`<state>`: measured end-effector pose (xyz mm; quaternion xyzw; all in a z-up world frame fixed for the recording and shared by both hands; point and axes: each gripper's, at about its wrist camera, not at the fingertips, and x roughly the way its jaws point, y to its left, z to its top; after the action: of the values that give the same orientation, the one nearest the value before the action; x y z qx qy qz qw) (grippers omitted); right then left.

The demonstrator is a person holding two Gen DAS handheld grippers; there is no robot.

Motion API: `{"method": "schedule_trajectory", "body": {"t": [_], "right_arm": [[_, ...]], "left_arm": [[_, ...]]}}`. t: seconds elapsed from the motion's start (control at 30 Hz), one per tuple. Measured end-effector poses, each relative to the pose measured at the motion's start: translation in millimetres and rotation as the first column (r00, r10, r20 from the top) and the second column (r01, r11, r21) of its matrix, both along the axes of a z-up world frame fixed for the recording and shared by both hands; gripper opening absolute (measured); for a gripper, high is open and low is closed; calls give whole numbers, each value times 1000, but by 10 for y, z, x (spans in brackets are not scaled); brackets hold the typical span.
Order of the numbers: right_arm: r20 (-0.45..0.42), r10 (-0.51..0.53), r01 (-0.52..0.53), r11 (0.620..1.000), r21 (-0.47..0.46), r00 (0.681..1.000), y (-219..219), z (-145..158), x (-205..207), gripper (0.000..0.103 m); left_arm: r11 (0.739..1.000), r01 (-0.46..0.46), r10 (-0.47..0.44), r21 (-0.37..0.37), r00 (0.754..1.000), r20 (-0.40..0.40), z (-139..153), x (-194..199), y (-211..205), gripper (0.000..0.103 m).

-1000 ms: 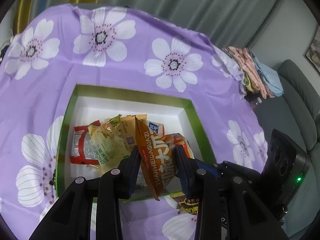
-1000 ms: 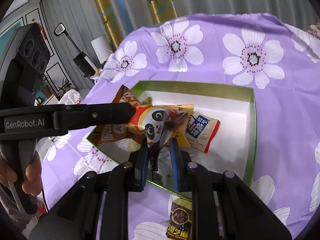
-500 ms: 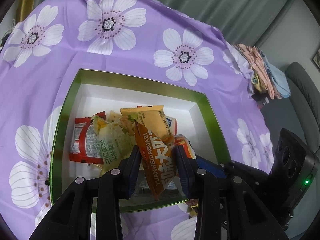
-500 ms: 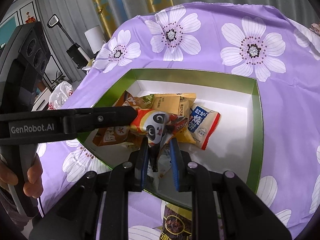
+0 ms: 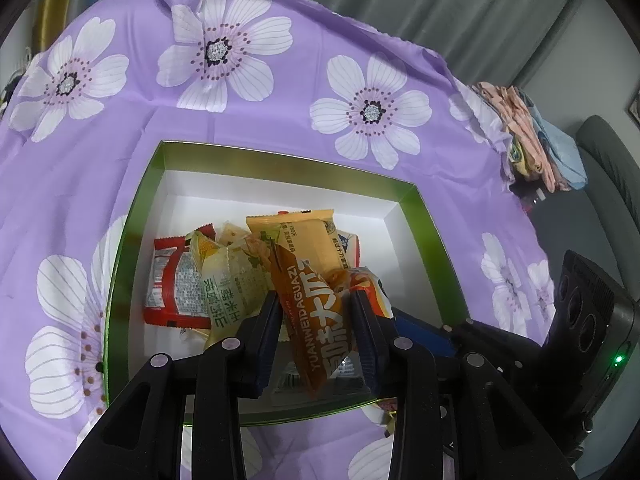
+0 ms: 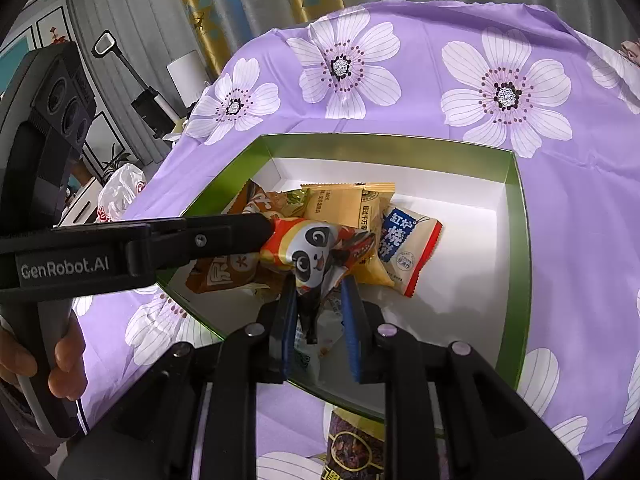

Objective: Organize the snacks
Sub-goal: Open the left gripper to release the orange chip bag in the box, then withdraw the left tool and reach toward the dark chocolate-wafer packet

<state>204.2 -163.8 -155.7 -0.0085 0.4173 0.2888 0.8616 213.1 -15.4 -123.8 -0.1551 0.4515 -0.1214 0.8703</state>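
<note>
Snacks: orange packet (image 5: 316,320) pinched in left gripper (image 5: 316,326), panda packet (image 6: 316,256) in right gripper (image 6: 318,300); box (image 5: 428,216) at 12 o'clock; light, crinkly, slippery, likely crushable; take by seam

dark snack packet (image 6: 352,446) cut off at bottom edge

Each of my wrist cameras looks steeply down past its claw, close above the same green box (image 5: 424,216).

"YUANWEIDAGUAZI" printed along the orange packet (image 5: 316,320); "GenRobot.AI" in white on the black left gripper (image 6: 264,236); Chinese characters on the blue-and-white packet (image 6: 404,250), unread.
</note>
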Motion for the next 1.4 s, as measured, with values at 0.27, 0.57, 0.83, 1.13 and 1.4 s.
{"method": "schedule_trajectory", "body": {"t": [0.27, 0.57, 0.83, 1.13, 1.4], "right_arm": [[-18, -8, 8, 1000, 14, 1000, -11, -6, -4, 26], [22, -12, 11, 1000, 16, 1000, -34, 118, -86, 44], [85, -40, 39, 999, 13, 996, -173, 356, -316, 56], [134, -98, 95, 995, 30, 986, -364, 633, -673, 83], [173, -104, 104, 995, 13, 979, -425, 827, -975, 95]], "left_arm": [[1000, -4, 4, 14, 1000, 2, -6, 12, 5, 35], [996, -36, 35, 85, 999, 11, 29, -50, 10, 48], [986, -38, 25, 161, 996, 83, 277, -268, -99, 75], [977, -43, 15, 208, 991, 134, 491, -590, -213, 88], [971, -66, 25, 229, 984, 176, 678, -928, -253, 97]]}}
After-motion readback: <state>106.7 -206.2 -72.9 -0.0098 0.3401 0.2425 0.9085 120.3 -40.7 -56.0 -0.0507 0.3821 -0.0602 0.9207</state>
